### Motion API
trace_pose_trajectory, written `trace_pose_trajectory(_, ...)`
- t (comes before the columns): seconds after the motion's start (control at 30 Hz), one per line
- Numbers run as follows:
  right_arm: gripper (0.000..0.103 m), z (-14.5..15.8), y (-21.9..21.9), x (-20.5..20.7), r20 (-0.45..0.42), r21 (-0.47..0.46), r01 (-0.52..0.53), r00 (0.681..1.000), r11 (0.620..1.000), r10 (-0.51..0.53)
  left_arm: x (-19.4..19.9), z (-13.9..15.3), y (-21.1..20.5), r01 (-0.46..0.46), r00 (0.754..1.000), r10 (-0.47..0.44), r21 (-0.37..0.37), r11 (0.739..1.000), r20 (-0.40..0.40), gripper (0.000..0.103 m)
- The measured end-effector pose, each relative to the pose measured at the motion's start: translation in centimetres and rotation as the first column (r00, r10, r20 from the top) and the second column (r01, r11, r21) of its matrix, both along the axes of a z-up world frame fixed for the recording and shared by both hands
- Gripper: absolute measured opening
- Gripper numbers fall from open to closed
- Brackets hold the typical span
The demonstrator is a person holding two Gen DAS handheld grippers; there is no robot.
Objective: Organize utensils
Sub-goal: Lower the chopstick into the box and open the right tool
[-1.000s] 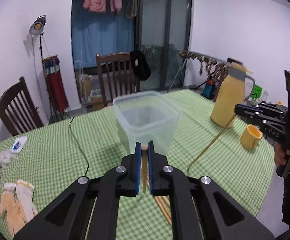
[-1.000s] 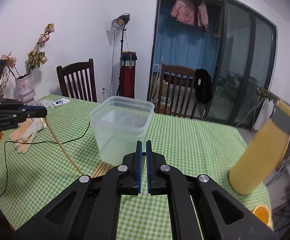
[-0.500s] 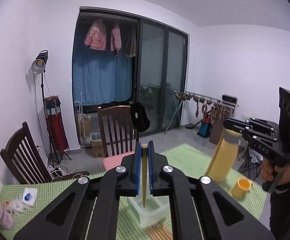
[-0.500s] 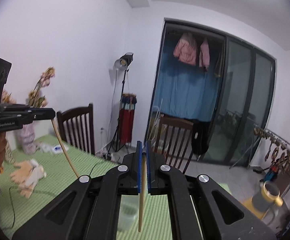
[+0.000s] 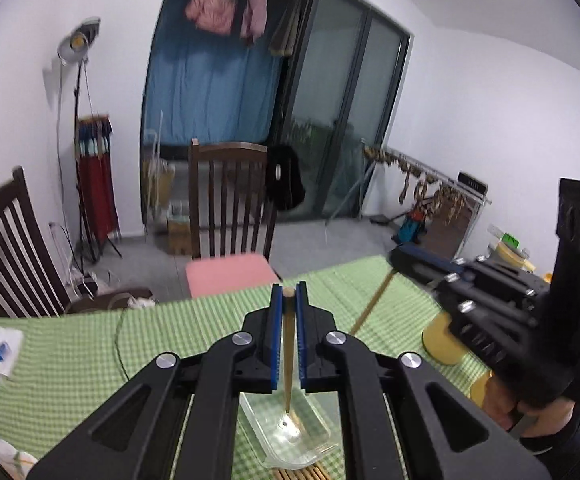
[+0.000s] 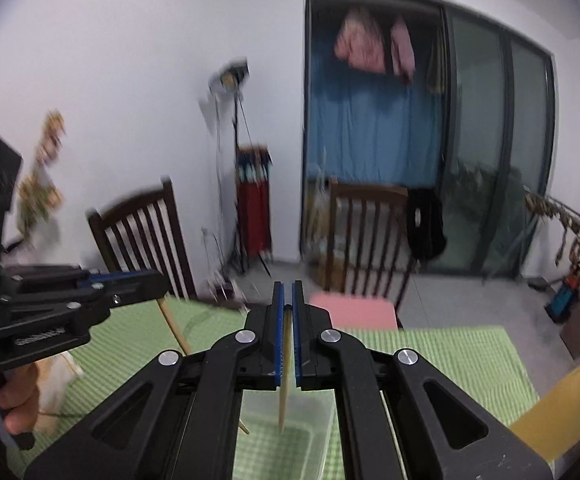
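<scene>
We hold one wooden chopstick [image 5: 288, 354] upright in our left tongs [image 5: 288, 292], clamped between the blue pads [image 5: 275, 336], its lower tip hanging over the open mouth of the clear plastic container [image 5: 314, 436]; a second chopstick [image 6: 284, 376] hangs the same way from our right tongs [image 6: 287, 290], pinched tight, its tip inside the rim of the same container [image 6: 322, 432] as that view shows it; whether either tip touches the container floor we cannot tell. More chopsticks [image 5: 302, 473] lie in a bundle on the worktop [image 5: 69, 364] just in front of the container, partly hidden by it. The worktop carries a green checked cloth; a thin black cable [image 5: 119, 350] runs across it on the left; a yellow cup [image 5: 442, 340] sits on the right, partly hidden behind the right tongs. A hand [image 6: 17, 404] grips the left tool's handle in the right view. Beyond the worktop stand a dark wooden chair with a pink cushion [image 5: 229, 272], a second chair [image 5: 5, 256], a lamp on a stand [image 5: 77, 40], and a blue curtain [image 5: 209, 100].
</scene>
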State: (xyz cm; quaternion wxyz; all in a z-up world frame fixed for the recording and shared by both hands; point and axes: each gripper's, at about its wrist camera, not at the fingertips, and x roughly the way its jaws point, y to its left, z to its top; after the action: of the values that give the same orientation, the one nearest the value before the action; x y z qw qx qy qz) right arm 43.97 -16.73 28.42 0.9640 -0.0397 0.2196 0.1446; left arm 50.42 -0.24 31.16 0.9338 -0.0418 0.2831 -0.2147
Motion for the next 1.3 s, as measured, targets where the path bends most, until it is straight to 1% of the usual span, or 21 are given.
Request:
trace_pose_trajectory(0.1,0.004,-2.7,0.5,1.8,-0.073,-0.02,0.02,0.997,1.0,-0.021,2.1,-2.8,-0.8,-0.01,0.999,0.012,0.032,0.999,-0.05,0.004)
trace_pose_trajectory(0.13,0.004,-4.0,0.5,2.7,-0.122,-0.024,0.008,0.993,1.0,-0.011,2.8,-3.6,-0.9,-0.015,0.998,0.017,0.037,0.999,-0.063,0.004)
trace_pose_trajectory(0.2,0.004,-5.7,0.2,3.9,-0.178,-0.027,0.017,0.984,0.999,-0.021,3.7,-5.4,-0.8,-0.033,0.995,0.037,0.038,0.999,-0.089,0.004)
trace_pose_trajectory(0.27,0.005,-5.9,-0.3,4.4,-0.152,-0.026,0.05,0.987,0.998,-0.053,4.9,-6.9,-0.8,-0.052,0.991,0.058,0.054,0.997,-0.12,0.004)
trace_pose_trajectory(0.33,0.006,-6.0,-0.9,4.9,-0.161,-0.01,0.063,0.985,0.998,-0.063,6.1,-8.6,-0.3,-0.093,0.981,0.102,0.063,0.994,-0.165,0.004)
trace_pose_trajectory(0.4,0.015,-6.8,-1.0,6.1,-0.223,-0.034,0.08,0.971,0.996,-0.086,7.0,-9.5,0.5,-0.14,0.971,0.145,0.041,0.989,-0.192,0.006)
trace_pose_trajectory(0.43,0.025,-7.1,-1.1,6.4,-0.238,-0.051,0.093,0.966,0.994,-0.102,7.1,-9.5,0.7,-0.148,0.968,0.153,0.037,0.988,-0.197,0.015)
trace_pose_trajectory(0.47,0.038,-7.2,-1.2,6.4,-0.245,-0.069,0.111,0.961,0.991,-0.124,7.0,-9.6,0.6,-0.151,0.969,0.159,0.056,0.987,-0.189,0.022)
trace_pose_trajectory(0.5,0.045,-7.2,-1.4,6.2,-0.237,-0.081,0.135,0.96,0.988,-0.15,6.8,-9.5,0.7,-0.156,0.97,0.167,0.077,0.985,-0.177,0.023)
trace_pose_trajectory(0.53,0.052,-7.1,-1.8,5.8,-0.226,-0.076,0.144,0.961,0.987,-0.157,6.3,-9.4,0.7,-0.156,0.972,0.172,0.108,0.982,-0.162,0.024)
trace_pose_trajectory(0.6,0.052,-6.6,-2.5,5.0,-0.209,-0.057,0.143,0.966,0.988,-0.152,5.1,-9.1,0.8,-0.132,0.978,0.151,0.134,0.982,-0.145,0.025)
trace_pose_trajectory(0.67,0.053,-6.0,-3.4,3.9,-0.198,-0.042,0.145,0.969,0.989,-0.151,3.5,-8.5,1.1,-0.138,0.98,0.158,0.157,0.978,-0.121,0.037)
trace_pose_trajectory(0.7,0.053,-5.8,-3.8,3.5,-0.191,-0.038,0.149,0.97,0.988,-0.154,2.7,-8.1,1.4,-0.141,0.981,0.159,0.159,0.977,-0.113,0.039)
trace_pose_trajectory(0.77,0.057,-5.2,-4.9,2.3,-0.17,-0.025,0.162,0.972,0.987,-0.163,0.7,-7.1,2.0,-0.141,0.984,0.156,0.16,0.977,-0.087,0.039)
trace_pose_trajectory(0.87,0.057,-4.5,-6.2,0.4,-0.144,-0.027,0.182,0.972,0.983,-0.184,-1.9,-6.0,2.3,-0.149,0.986,0.159,0.176,0.973,-0.043,0.04)
trace_pose_trajectory(0.9,0.057,-4.3,-6.7,-0.5,-0.139,-0.037,0.186,0.972,0.982,-0.19,-3.3,-5.8,2.2,-0.149,0.987,0.157,0.196,0.969,-0.025,0.04)
trace_pose_trajectory(0.97,0.063,-4.2,-7.2,-1.8,-0.128,-0.053,0.195,0.971,0.979,-0.2,-5.0,-5.3,2.2,-0.151,0.988,0.156,0.213,0.965,-0.005,0.04)
trace_pose_trajectory(1.1,0.072,-3.7,-8.4,-5.3,-0.101,-0.029,0.209,0.972,0.978,-0.21,-9.5,-4.2,2.6,-0.176,0.984,0.171,0.194,0.965,0.042,0.041)
trace_pose_trajectory(1.17,0.077,-4.0,-8.7,-7.4,-0.084,-0.02,0.192,0.978,0.981,-0.194,-12.0,-4.0,3.3,-0.208,0.978,0.198,0.171,0.963,0.071,0.05)
trace_pose_trajectory(1.23,0.079,-4.5,-8.6,-9.5,-0.054,-0.024,0.175,0.983,0.984,-0.176,-15.0,-4.4,4.0,-0.236,0.969,0.224,0.135,0.962,0.102,0.05)
trace_pose_trajectory(1.3,0.079,-5.2,-8.5,-11.4,-0.033,-0.032,0.165,0.986,0.986,-0.166,-17.4,-5.4,4.4,-0.225,0.972,0.214,0.11,0.968,0.098,0.051)
